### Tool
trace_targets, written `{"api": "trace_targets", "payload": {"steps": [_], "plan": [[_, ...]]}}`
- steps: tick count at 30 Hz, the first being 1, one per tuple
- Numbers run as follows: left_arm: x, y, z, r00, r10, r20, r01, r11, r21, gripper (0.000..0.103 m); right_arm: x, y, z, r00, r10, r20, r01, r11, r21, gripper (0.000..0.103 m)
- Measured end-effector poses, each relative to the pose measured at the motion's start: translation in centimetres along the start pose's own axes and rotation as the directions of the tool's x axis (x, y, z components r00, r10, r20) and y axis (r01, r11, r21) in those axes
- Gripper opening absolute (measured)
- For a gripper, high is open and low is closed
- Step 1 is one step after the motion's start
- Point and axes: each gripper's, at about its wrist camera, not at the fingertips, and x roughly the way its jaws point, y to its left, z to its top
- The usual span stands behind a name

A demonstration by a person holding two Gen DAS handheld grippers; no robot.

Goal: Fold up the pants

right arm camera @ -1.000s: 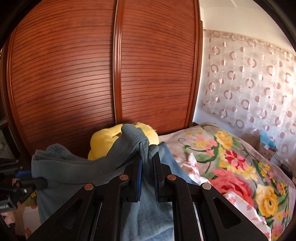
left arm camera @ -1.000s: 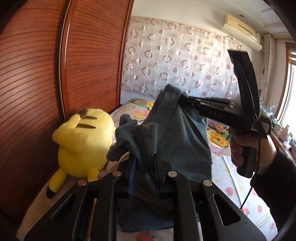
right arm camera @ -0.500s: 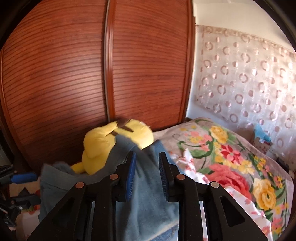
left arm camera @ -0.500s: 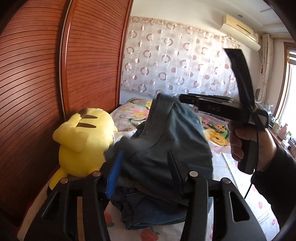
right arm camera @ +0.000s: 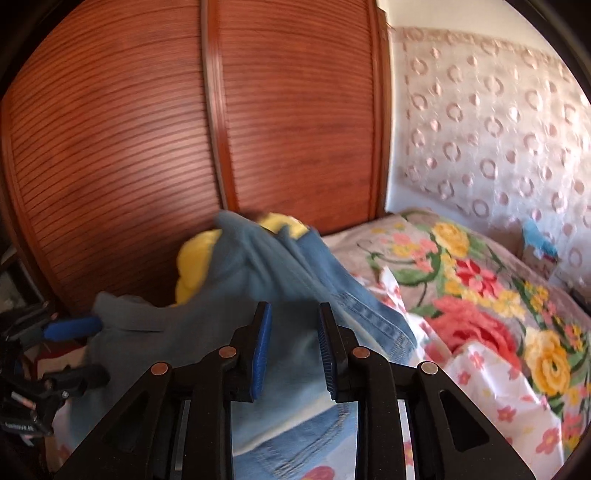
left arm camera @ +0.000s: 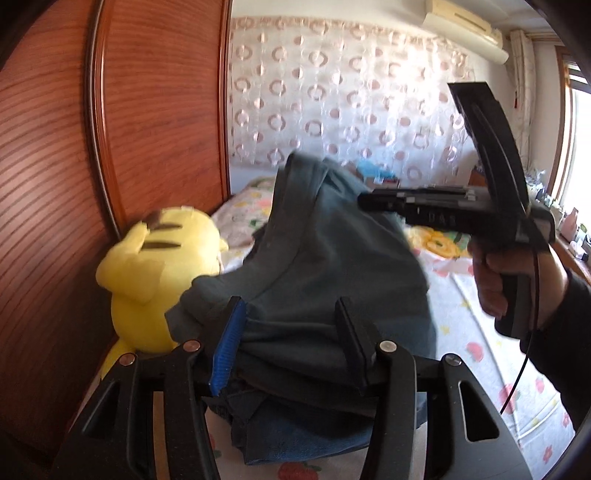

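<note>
1. Presently, left gripper [left arm camera: 291, 343]: fingers spread wide apart, one blue pad [left arm camera: 229, 350] showing, nothing clamped; it sits low, level with the pants [left arm camera: 332, 280], cloth lying between and past the fingers.
2. Right gripper [right arm camera: 293, 350]: fingers parted with a clear gap, blue pads facing each other, gripping nothing; denim lies below and ahead of the tips. Seen from the left wrist camera, the tool is held level above the garment by the person's right hand [left arm camera: 517, 280], wrapped round the pistol handle, dark sleeve at the wrist; a thin black cable hangs from it.
3. Pants: blue-grey denim, heaped in a loose mound on the bed [right arm camera: 480, 354], an edge rising to a peak at the far side; stitched seams visible from the right wrist camera. Motion blur softens the cloth.
4. Plush toy [left arm camera: 155, 273]: yellow, beside the pants, against the wardrobe [right arm camera: 147, 147].
5. Bed: floral sheet and a flowered pillow.
6. Wardrobe: reddish-brown, horizontally ribbed sliding doors.
7. Curtain [left arm camera: 351, 103]: pale, ring-patterned, covering the far wall.
8. Air conditioner [left arm camera: 465, 26]: wall-mounted, upper right.
</note>
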Motion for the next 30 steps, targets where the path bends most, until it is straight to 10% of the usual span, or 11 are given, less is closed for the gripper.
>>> {"api": "trace_targets", "payload": {"steps": [18,30], "plan": [[-0.4,-0.3,-0.2,1.0,0.012,-0.01,-0.012,0.999,0.033,0.053,-1.8,1.4,-0.7,0.998,-0.031,0.049,0.026,0.996,0.09,0.026],[-2.4,0.3,-0.1,0.999,0.022,0.031,-0.022,0.999,0.029,0.097,-4.8,3.8,-2.5,0.997,-0.024,0.068,0.018,0.996,0.084,0.034]]}}
